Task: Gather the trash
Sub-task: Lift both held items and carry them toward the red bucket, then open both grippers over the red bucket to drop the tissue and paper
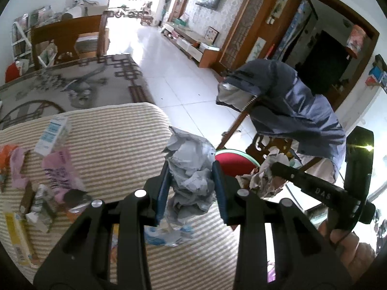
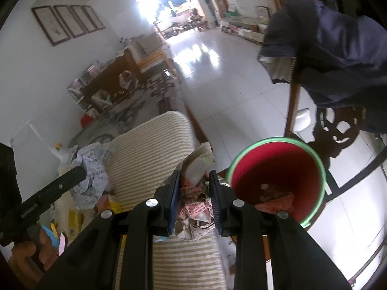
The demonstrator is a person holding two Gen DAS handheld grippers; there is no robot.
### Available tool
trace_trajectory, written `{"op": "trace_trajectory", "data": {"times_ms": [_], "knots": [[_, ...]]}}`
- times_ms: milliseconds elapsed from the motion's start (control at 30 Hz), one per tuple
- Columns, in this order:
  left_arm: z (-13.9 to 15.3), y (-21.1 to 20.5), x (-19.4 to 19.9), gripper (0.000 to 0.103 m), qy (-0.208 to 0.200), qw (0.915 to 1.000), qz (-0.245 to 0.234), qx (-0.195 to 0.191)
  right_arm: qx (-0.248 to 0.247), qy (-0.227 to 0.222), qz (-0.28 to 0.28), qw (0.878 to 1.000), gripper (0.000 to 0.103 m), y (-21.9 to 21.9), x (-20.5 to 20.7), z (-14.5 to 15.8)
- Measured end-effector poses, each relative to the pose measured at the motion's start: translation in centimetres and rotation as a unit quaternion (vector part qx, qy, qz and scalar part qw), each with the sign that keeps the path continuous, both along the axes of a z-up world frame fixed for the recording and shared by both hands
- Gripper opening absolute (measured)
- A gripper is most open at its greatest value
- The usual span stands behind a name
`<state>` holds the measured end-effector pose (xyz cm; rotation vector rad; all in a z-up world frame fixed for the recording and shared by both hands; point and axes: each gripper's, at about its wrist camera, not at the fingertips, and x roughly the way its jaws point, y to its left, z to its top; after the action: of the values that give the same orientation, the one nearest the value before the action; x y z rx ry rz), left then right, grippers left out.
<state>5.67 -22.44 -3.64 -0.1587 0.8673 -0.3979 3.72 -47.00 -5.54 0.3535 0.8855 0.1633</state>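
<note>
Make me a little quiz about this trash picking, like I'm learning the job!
1. True or false: the left gripper is empty.
2. What colour is the bucket inside? A blue, B red, C yellow.
3. Fill in: the right gripper is shut on a ____.

Key:
1. False. It holds a grey paper wad.
2. B.
3. Crumpled wrapper with red print.

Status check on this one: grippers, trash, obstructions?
Left gripper shut on crumpled grey paper wad. Right gripper shut on crumpled printed wrapper. Red green-rimmed bin open, unobstructed.
</note>
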Motion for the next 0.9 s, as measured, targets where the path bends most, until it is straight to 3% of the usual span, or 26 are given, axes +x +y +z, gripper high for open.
{"op": "trace_trajectory", "data": {"times_ms": [500, 833, 900], "knots": [[-3.0, -11.4, 3.3, 0.033, 0.030, 0.9929, -0.115, -0.003, -0.003, 0.027, -0.095, 0.995, 0.024, -9.6, -0.2, -2.0], [-4.9, -15.4, 5.0, 0.034, 0.054, 0.9872, -0.150, -0.007, -0.017, 0.029, -0.113, 0.993, 0.026, -11.8, 0.5, -2.4], [-5.1, -15.8, 5.0, 0.038, 0.056, 0.9866, -0.153, -0.007, -0.019, 0.029, -0.114, 0.993, 0.026, -11.9, 0.6, -2.6]]}}
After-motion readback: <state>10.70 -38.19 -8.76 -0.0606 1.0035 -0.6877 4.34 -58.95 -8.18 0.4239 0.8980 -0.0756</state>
